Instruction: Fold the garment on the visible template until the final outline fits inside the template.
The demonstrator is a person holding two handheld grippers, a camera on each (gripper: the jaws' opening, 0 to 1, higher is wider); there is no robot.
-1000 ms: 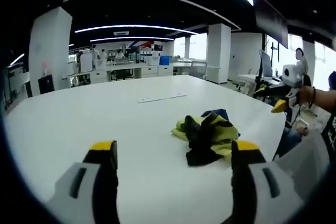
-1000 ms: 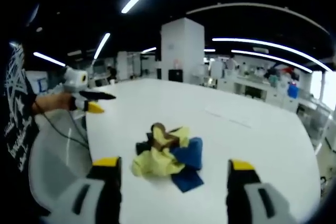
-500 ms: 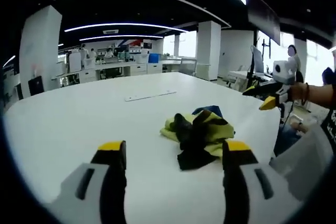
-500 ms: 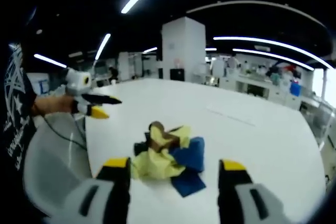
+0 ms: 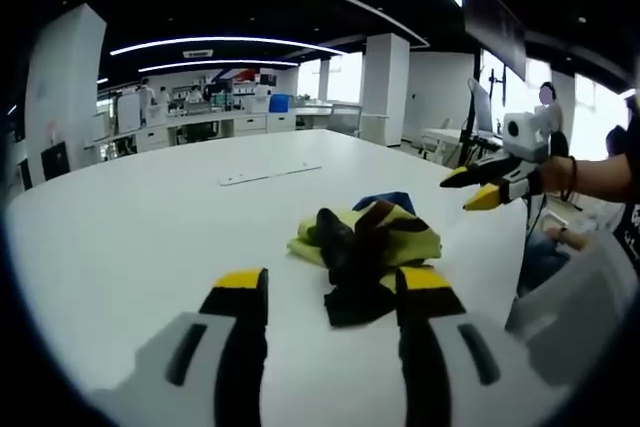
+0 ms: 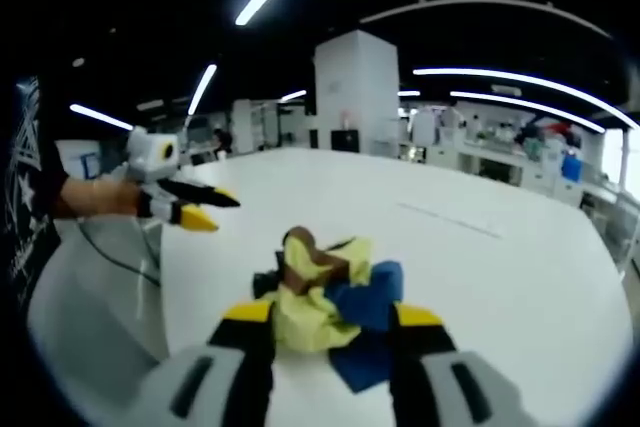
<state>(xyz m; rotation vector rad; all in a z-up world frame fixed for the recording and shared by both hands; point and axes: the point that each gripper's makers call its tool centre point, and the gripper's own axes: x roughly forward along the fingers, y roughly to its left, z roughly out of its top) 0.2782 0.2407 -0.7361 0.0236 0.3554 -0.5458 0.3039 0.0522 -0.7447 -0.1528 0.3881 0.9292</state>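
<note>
Yellow-tipped jaws of the left gripper (image 5: 325,292) parted to a moderate gap at 6 o'clock, gripping nothing, pointed at the crumpled garment (image 5: 367,247) just beyond. Same for the right gripper (image 6: 328,319): jaws apart, empty, tips framing the near edge of that heap. Best to close in low and slow, pick one free outer edge rather than the bunched middle, pinch a single layer, then draw it flat before any fold. Worth keeping both tools apart on opposite sides of the cloth. One garment, in yellow, blue and black, lying mid-table (image 5: 130,227) toward 1 o'clock. Two grippers. Farther off at 11 o'clock, one thin pale strip (image 5: 270,173) flat on the tabletop; whether part of a template, cannot tell.
</note>
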